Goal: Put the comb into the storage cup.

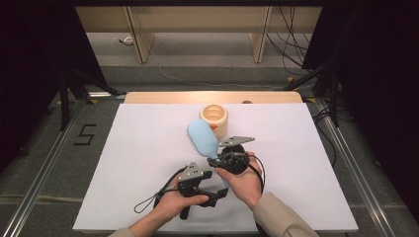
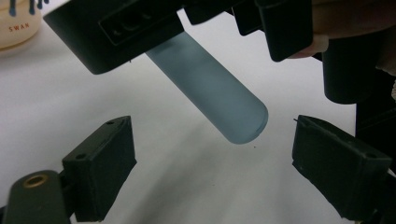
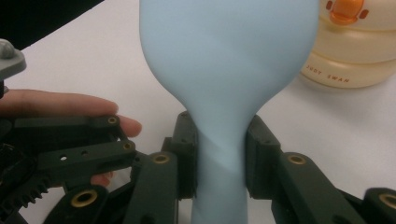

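One blue brush [image 1: 202, 138] is clenched by its handle in the right gripper [image 1: 221, 159], raised over the desk [image 1: 148, 163] beside one cream cup [image 1: 214, 118]. The left gripper [image 1: 223, 193] is released, straddling the handle's end.

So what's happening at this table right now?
A person works two hand-held grippers over a white table. The right gripper is clamped on the neck of a light blue brush. The left gripper has its jaws open around the free end of the brush's handle without touching it. A cream cup stands behind.
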Demonstrator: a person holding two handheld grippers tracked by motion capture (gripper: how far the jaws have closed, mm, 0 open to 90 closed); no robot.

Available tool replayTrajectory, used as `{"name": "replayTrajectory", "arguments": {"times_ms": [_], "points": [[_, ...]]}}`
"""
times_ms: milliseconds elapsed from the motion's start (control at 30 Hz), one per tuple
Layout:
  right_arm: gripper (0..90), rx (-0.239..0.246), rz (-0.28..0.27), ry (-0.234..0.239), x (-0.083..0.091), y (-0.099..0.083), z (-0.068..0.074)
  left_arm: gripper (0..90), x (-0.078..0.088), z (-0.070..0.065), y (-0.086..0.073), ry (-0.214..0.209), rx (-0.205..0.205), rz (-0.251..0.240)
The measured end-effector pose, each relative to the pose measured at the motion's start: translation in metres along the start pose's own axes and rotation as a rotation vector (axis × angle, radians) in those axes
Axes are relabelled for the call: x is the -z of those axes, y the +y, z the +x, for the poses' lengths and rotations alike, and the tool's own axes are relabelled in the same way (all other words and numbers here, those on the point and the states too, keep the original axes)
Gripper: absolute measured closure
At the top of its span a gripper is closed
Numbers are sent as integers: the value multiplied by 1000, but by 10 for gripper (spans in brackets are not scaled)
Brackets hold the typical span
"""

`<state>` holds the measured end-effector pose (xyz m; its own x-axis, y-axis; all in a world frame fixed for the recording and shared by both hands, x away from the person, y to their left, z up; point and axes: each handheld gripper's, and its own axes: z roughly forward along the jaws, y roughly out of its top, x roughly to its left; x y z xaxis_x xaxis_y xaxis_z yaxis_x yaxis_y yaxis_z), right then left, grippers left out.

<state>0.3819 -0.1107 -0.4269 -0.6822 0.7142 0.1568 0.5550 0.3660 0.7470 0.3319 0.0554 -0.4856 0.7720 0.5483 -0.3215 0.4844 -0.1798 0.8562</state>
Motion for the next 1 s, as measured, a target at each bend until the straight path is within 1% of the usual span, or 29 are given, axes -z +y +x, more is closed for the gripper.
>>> {"name": "replayTrajectory", "arguments": {"times_ms": [300,367,1000], "points": [[702,-2,-5,0,0,0,0,135,-2,2,1,0,6,3],[702,-4,-9,-2,0,0,0,137,-3,1,0,-3,15,3],[703,-15,-19,4,-3,-2,2,150,-6,2,0,-2,21,1]]}}
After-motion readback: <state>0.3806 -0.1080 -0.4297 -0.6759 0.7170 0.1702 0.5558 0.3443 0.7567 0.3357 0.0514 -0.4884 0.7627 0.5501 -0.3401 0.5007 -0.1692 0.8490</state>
